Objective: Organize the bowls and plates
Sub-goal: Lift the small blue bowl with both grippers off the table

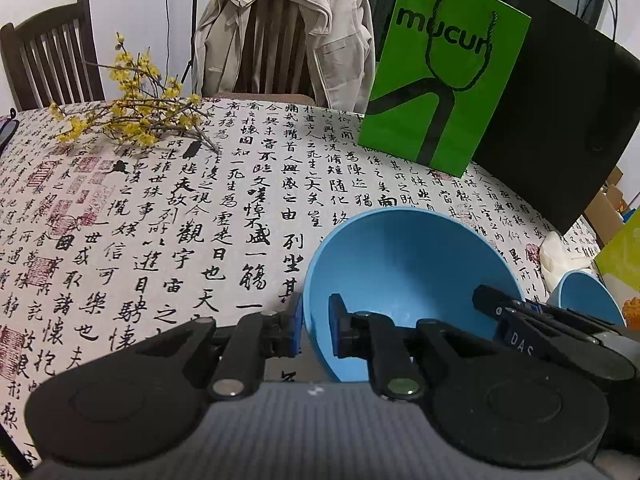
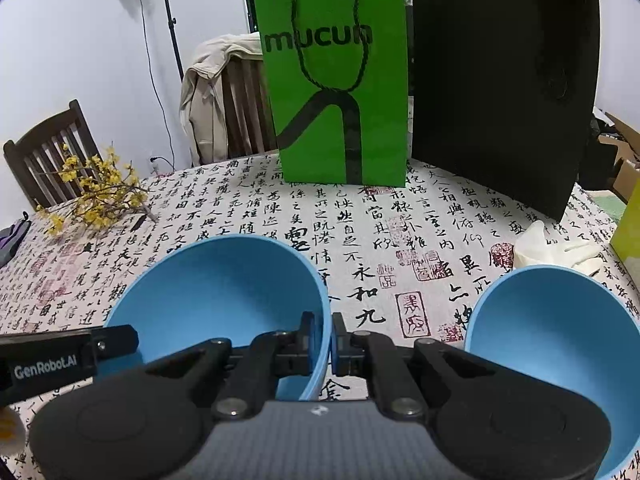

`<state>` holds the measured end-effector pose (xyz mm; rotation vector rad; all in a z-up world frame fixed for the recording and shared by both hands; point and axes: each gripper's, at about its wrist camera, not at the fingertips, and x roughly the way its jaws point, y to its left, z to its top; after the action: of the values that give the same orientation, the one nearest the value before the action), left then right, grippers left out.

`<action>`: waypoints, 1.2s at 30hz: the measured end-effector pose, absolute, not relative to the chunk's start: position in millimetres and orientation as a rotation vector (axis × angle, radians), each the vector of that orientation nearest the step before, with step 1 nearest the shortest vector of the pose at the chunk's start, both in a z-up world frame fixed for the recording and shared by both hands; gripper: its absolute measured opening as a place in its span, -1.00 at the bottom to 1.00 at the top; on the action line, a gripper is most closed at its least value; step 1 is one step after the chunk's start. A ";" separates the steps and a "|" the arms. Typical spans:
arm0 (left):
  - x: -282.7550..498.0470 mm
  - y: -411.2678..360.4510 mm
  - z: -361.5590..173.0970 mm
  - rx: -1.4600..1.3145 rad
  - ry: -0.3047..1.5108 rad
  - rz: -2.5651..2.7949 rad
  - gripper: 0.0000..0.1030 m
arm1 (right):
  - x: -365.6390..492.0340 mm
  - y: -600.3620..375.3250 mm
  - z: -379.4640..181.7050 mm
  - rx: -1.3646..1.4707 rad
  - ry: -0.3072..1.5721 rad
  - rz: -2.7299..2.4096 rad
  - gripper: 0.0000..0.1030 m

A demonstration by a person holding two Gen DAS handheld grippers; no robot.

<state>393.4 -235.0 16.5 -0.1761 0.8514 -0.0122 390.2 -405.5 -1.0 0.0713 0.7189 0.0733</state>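
A blue bowl [image 1: 408,264] sits on the calligraphy tablecloth. My left gripper [image 1: 316,328] straddles its left rim, one finger outside and one inside, with a gap to the wall, so it is open. The same bowl shows in the right wrist view [image 2: 224,280]. My right gripper [image 2: 323,344] is shut on its right rim, with the wall pinched between the pads. A second blue bowl [image 2: 552,344] stands to the right; it also shows in the left wrist view [image 1: 588,296]. The right gripper's body [image 1: 560,328] reaches in from the right.
A green paper bag [image 2: 340,92] and a black bag [image 2: 504,80] stand at the back. A yellow flower branch [image 2: 96,196] lies at the left. White tissue [image 2: 556,248] lies at the right, by a yellow-green box [image 2: 628,228]. Chairs stand behind the table.
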 end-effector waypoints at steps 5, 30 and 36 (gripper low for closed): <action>386.2 -229.1 20.6 -0.174 0.848 -0.014 -0.73 | 380.0 -400.4 4.1 0.077 0.711 0.076 -0.86; 329.8 -206.3 46.5 -0.160 0.796 -0.023 -0.73 | 326.9 -376.4 29.4 0.093 0.681 0.072 -0.86; 316.9 -200.1 50.8 -0.163 0.787 -0.025 -0.73 | 314.7 -371.2 31.7 0.097 0.677 0.075 -0.86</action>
<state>316.9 -200.1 50.8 -0.1634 0.7870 -0.0251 314.7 -371.2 31.7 0.0969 0.6770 0.0754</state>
